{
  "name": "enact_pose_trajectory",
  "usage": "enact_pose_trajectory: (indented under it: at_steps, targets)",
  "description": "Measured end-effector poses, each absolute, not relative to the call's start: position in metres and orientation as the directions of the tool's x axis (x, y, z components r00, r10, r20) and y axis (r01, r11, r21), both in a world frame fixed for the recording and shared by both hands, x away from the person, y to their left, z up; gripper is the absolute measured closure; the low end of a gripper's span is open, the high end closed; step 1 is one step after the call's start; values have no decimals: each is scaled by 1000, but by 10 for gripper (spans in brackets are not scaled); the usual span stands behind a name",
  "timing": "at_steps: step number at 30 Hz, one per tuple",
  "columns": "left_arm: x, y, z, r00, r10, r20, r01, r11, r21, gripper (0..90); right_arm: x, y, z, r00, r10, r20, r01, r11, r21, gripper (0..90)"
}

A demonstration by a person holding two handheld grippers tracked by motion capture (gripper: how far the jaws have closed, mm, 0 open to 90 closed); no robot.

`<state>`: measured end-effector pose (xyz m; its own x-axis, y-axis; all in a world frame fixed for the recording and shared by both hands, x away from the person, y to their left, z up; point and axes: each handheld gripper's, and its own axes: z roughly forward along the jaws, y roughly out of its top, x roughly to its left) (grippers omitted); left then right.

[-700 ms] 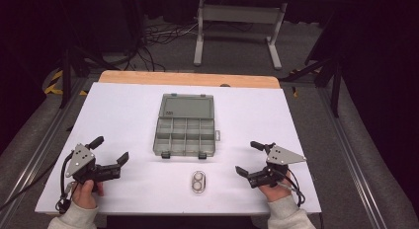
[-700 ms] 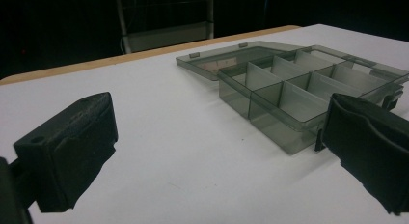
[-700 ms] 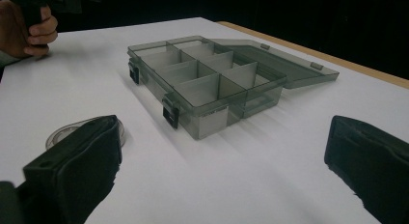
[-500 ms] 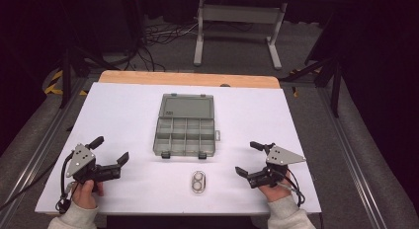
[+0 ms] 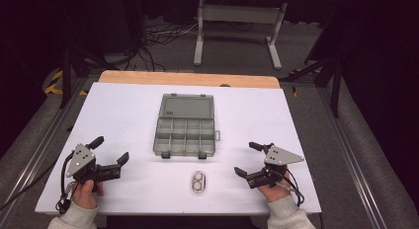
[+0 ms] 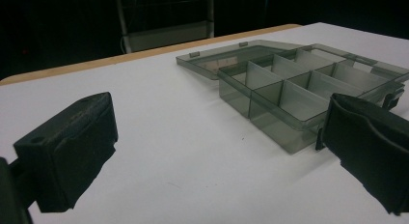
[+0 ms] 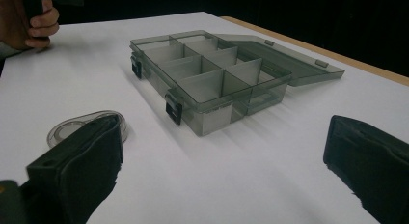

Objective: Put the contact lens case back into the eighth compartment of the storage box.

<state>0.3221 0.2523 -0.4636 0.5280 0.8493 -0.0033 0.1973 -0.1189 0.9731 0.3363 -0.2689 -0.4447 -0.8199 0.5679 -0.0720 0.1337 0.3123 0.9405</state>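
A smoky grey compartment box (image 5: 185, 125) lies open in the middle of the white table (image 5: 118, 110), its lid flat behind it and its cells empty; it also shows as the box (image 6: 299, 89) and the box (image 7: 212, 74). In front of it lies a small clear oval case (image 5: 198, 181), seen too as the oval case (image 7: 72, 128). My left gripper (image 5: 109, 151) rests at the table's front left, open and empty. My right gripper (image 5: 247, 159) rests at the front right, open, with nothing between its jaws. Both point toward the box.
A wooden strip (image 5: 188, 80) borders the table's far edge. Beyond it stand a metal frame (image 5: 237, 26) and loose cables (image 5: 148, 41) on the dark floor. In the right gripper view the person's other hand (image 7: 29, 21) rests on the table.
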Motion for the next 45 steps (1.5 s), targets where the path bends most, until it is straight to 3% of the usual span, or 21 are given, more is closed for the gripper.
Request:
enact_pose_trajectory:
  at_steps: [25, 45]
  targets:
    - [322, 252, -464, 526, 850, -2, 200, -121, 972, 2, 333, -231, -406, -874, 480, -73, 114, 350, 930, 24]
    - [322, 252, -464, 530, 848, 1, 198, -126, 972, 2, 345, -201, -396, -913, 402, -68, 100, 384, 918, 25]
